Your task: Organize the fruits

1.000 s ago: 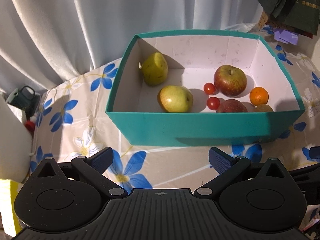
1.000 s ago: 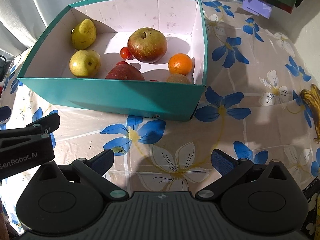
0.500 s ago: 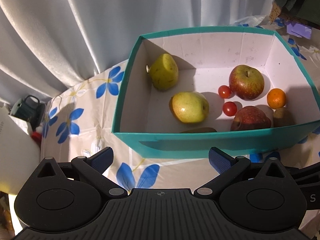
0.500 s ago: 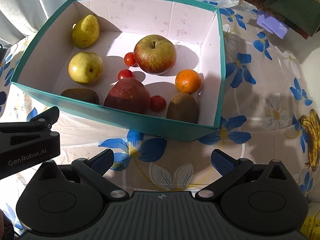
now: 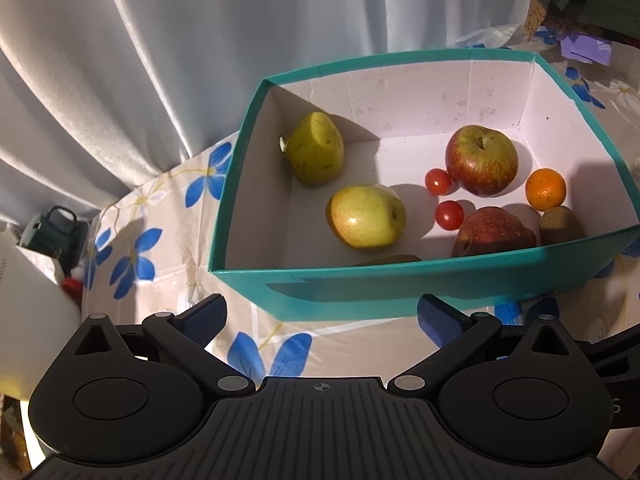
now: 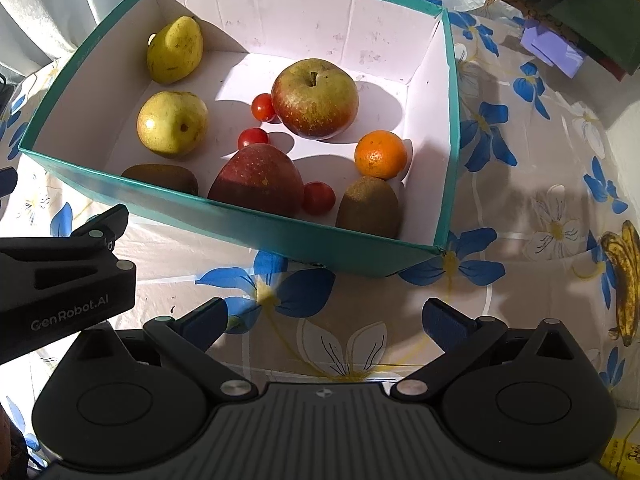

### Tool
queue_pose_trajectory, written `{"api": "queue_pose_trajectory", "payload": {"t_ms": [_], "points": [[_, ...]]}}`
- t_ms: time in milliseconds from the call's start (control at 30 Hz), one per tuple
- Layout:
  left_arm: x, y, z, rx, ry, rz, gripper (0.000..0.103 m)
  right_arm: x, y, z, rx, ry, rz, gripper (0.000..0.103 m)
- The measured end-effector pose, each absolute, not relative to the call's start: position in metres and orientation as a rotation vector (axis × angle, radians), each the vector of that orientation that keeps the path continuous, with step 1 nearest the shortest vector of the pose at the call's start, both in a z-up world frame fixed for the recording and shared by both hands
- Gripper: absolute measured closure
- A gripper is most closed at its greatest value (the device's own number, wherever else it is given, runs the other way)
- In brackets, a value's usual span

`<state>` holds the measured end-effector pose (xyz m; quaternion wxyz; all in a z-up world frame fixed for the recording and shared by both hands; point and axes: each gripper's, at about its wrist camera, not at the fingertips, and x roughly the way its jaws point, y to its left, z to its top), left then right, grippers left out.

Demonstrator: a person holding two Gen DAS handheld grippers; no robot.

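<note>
A teal box [image 6: 248,226] [image 5: 400,284] with a white inside stands on the flowered tablecloth. It holds a yellow pear [image 6: 175,50], a yellow apple [image 6: 172,124], a large red-green apple [image 6: 315,98], a dark red apple [image 6: 256,180], an orange [image 6: 380,155], two kiwis [image 6: 369,207] [image 6: 162,178] and three cherry tomatoes [image 6: 263,107]. A spotted banana [image 6: 624,280] lies on the cloth at the right. My left gripper [image 5: 320,320] and right gripper [image 6: 324,318] are both open and empty, in front of the box's near wall.
White curtains [image 5: 160,60] hang behind the table. Dark books [image 6: 580,8] and a purple object [image 6: 554,50] sit at the back right. A dark green cup [image 5: 52,228] and a white object [image 5: 28,312] stand at the left edge. The left gripper's body [image 6: 60,276] shows at left.
Both grippers have risen and tilted down over the box, so more of its floor and the front kiwis show. The fruits have not moved.
</note>
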<state>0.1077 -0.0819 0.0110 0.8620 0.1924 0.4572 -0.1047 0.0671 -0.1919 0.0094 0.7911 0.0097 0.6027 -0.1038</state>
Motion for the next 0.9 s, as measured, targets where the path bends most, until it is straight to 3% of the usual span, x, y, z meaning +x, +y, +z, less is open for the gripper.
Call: {"api": "queue_pose_trajectory", "payload": {"t_ms": [900], "points": [[0.1085, -0.081, 0.0131, 0.339, 1.013, -0.261, 0.0, 0.0604, -0.1926, 0.0189, 0.0, 1.273, -0.226, 0.0]]}}
